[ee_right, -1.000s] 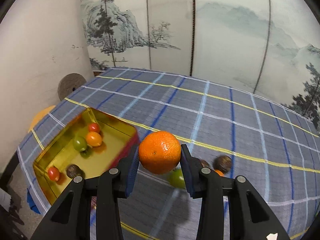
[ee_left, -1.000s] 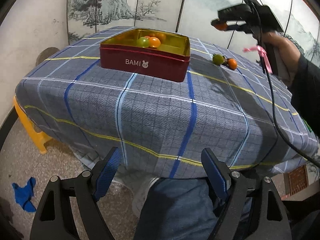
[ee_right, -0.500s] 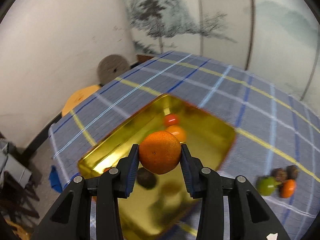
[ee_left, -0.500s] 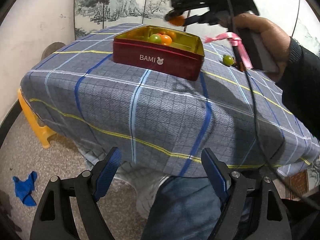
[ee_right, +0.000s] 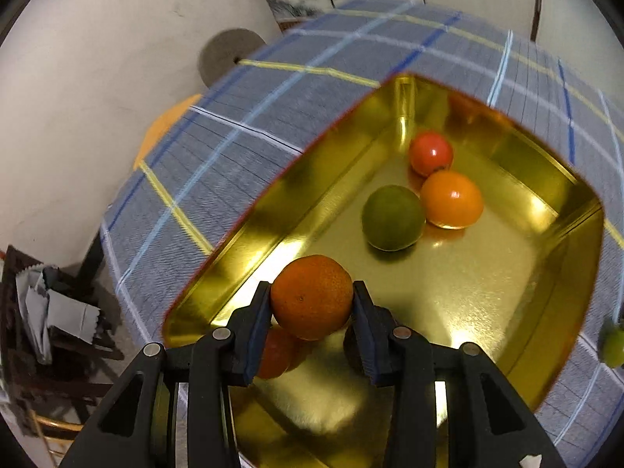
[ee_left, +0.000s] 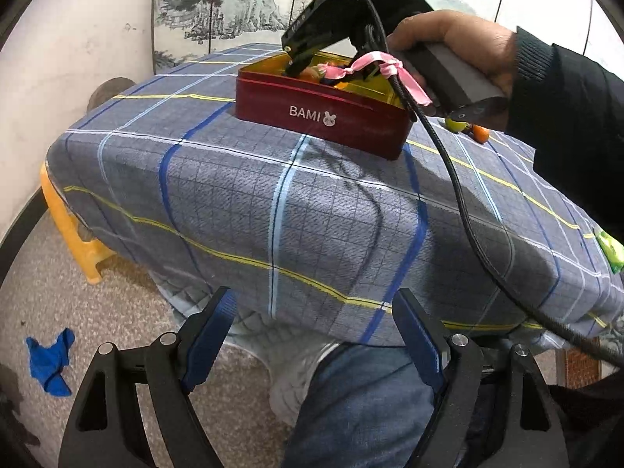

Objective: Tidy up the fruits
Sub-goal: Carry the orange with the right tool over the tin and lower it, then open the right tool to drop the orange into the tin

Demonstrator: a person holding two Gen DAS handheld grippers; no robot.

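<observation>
My right gripper [ee_right: 312, 304] is shut on an orange [ee_right: 311, 297] and holds it low inside the gold-lined red tin [ee_right: 561, 179]. In the tin lie a red fruit [ee_right: 430, 153], an orange fruit [ee_right: 451, 199], a green fruit [ee_right: 392, 217], and another red fruit [ee_right: 277, 351] half hidden under my fingers. In the left wrist view the right gripper [ee_left: 312, 66] dips into the red BAMI tin [ee_left: 312, 117]. My left gripper [ee_left: 312, 335] is open and empty, below the table's front edge.
The table wears a grey-blue checked cloth [ee_left: 312, 214]. A green fruit [ee_left: 454, 124] and a small orange fruit [ee_left: 480, 132] lie on the cloth right of the tin. A yellow stool [ee_left: 70, 230] stands left of the table. A blue rag [ee_left: 50, 358] lies on the floor.
My right gripper has moved left with the orange from above the loose fruits to over the tin, then down into it. The left gripper stayed open below the table edge.
</observation>
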